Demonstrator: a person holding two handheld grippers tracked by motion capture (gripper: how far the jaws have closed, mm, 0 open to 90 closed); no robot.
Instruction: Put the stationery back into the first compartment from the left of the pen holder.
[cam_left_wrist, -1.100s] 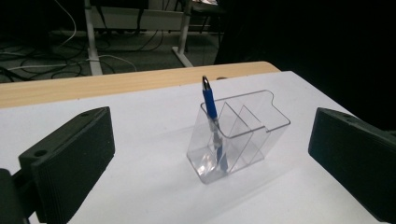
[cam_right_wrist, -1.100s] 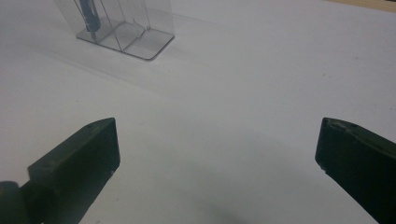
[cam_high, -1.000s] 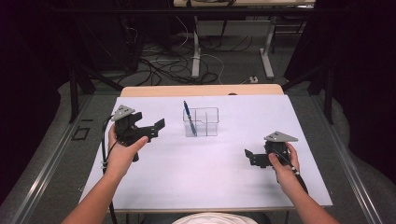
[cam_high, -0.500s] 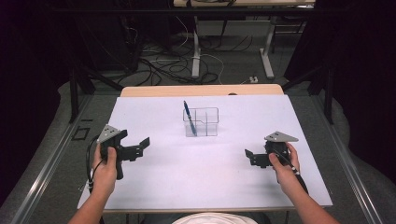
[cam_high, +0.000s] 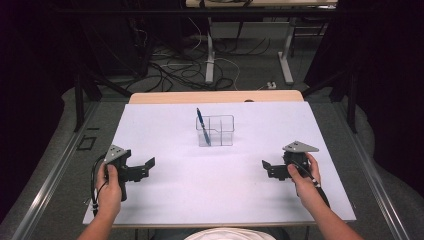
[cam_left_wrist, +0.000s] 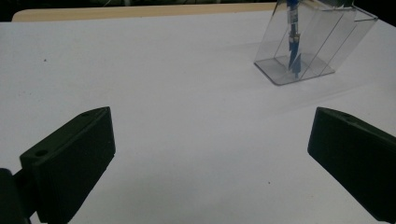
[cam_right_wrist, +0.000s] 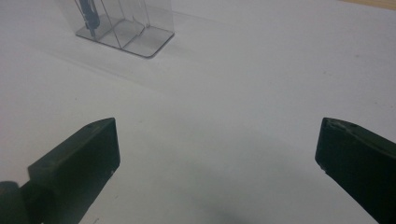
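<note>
A clear plastic holder (cam_high: 219, 130) with compartments stands in the middle of the white table (cam_high: 235, 200). A blue pen (cam_high: 202, 125) leans upright in its left compartment. The same holder (cam_left_wrist: 317, 42) with the pen (cam_left_wrist: 293, 44) appears at the upper right of the left gripper view, and the holder (cam_right_wrist: 128, 25) at the upper left of the right gripper view. My left gripper (cam_high: 146, 167) rests low at the table's left, open and empty. At the right of the table, my right gripper (cam_high: 267, 170) is open too, with nothing between its jaws.
A strip of bare wood (cam_high: 215, 96) runs along the table's far edge. Beyond it lie tangled cables (cam_high: 170, 65) and metal table legs (cam_high: 210, 50) on the floor. Grey rails (cam_high: 50, 170) flank the table on both sides.
My left gripper has moved left and back toward me, away from the holder, and now sits low near the table's left edge. The right gripper has stayed put.
</note>
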